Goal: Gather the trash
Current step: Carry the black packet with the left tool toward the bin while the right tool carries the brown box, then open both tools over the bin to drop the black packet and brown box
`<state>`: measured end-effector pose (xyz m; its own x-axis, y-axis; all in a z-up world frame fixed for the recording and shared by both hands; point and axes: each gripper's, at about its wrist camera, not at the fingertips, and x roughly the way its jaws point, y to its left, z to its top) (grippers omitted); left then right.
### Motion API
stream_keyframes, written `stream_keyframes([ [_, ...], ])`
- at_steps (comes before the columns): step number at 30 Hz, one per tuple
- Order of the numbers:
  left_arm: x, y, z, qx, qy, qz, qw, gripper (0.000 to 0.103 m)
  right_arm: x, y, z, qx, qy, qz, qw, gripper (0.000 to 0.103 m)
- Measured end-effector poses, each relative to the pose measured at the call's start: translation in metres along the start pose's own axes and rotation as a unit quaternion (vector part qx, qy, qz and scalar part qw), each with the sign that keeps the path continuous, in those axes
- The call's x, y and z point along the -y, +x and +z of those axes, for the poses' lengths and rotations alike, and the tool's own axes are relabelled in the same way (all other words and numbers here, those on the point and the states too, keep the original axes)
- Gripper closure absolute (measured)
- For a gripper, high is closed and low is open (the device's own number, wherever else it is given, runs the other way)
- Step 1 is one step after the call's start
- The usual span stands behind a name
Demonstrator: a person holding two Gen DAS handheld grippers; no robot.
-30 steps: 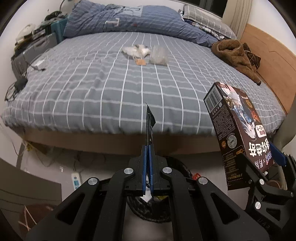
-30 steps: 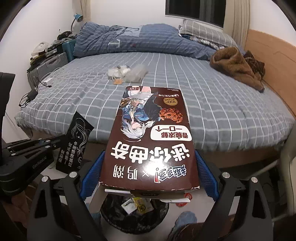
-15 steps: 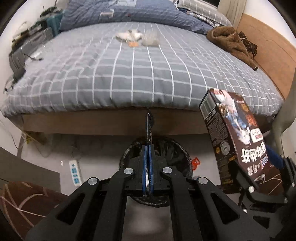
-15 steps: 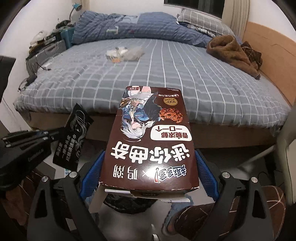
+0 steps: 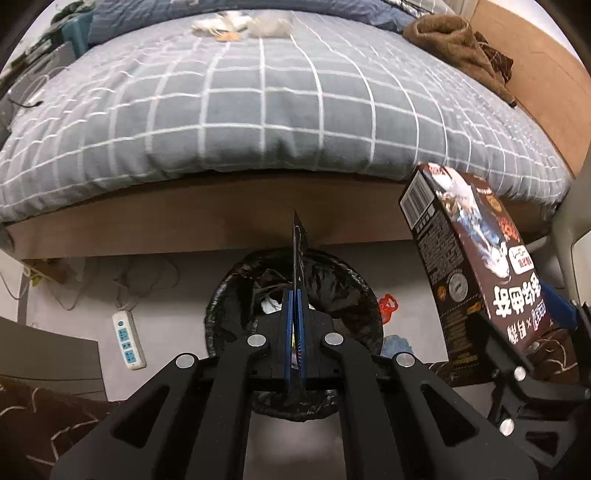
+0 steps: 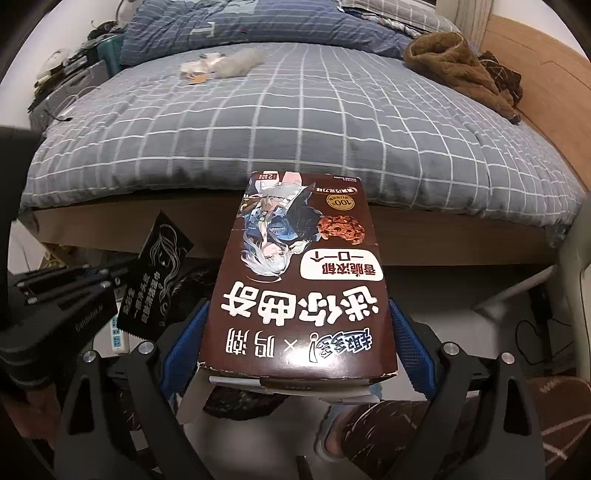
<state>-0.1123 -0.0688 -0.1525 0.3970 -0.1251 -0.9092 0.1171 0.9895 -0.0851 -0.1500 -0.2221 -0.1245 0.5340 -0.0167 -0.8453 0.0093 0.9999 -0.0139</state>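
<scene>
Left gripper [image 5: 294, 295] pinching a thin black foil wrapper [image 5: 297, 243] over the black-lined round bin [image 5: 221, 295], right gripper [image 6: 295, 332] clamping a brown cardboard cookie box [image 6: 295, 280] wide — both hovering beside it, needing centring before letting go.

place: home bedroom | cues: checked-duvet bed [image 6: 295, 122]; lined trash bin [image 5: 343, 291]; floor power strip [image 5: 128, 339]

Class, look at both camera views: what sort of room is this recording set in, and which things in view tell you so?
Most likely a lived-in bedroom. A wide bed with a grey checked cover fills both views, a rumpled duvet is heaped at its far end, and a brown fleece garment lies on it.
</scene>
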Motion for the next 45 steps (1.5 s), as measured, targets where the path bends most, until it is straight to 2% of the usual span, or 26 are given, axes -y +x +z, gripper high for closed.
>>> stream_keyframes([
  [8,0.014,0.033,0.004,-0.024,0.013,-0.008,0.9996,0.101,0.028,0.014,0.002,-0.011,0.024,-0.005,1.0,0.015],
  [14,0.015,0.047,0.002,-0.03,0.026,0.006,0.9992,0.096,0.032,0.025,0.001,-0.025,0.03,0.001,0.999,0.015],
  [17,0.011,0.051,0.0,-0.033,0.03,0.016,0.9989,0.07,0.026,0.031,0.001,-0.029,0.023,0.004,0.999,0.015],
  [18,0.008,0.05,0.0,-0.03,0.03,0.02,0.9989,0.058,0.023,0.033,0.001,-0.031,0.022,0.006,0.999,0.015],
  [19,0.004,0.047,-0.001,-0.025,0.027,0.021,0.9991,0.051,0.02,0.035,0.0,-0.033,0.019,0.008,0.999,0.015],
  [20,0.001,0.045,-0.001,-0.023,0.025,0.022,0.9992,0.049,0.016,0.038,-0.001,-0.036,0.014,0.009,0.999,0.015],
  [25,-0.019,0.037,-0.002,-0.01,0.015,0.035,0.9992,0.023,-0.007,0.044,-0.001,-0.044,-0.004,0.018,0.999,0.015],
  [28,-0.037,0.03,-0.003,-0.004,0.0,0.041,0.9992,0.013,-0.022,0.046,-0.001,-0.048,-0.014,0.021,0.999,0.015],
  [33,-0.062,0.018,-0.008,0.004,-0.019,0.051,0.9985,0.006,-0.044,0.05,0.002,-0.054,-0.021,0.031,0.998,0.015],
  [45,-0.104,-0.001,-0.016,0.014,-0.059,0.073,0.9955,0.006,-0.084,0.058,0.006,-0.06,-0.051,0.04,0.996,0.014],
])
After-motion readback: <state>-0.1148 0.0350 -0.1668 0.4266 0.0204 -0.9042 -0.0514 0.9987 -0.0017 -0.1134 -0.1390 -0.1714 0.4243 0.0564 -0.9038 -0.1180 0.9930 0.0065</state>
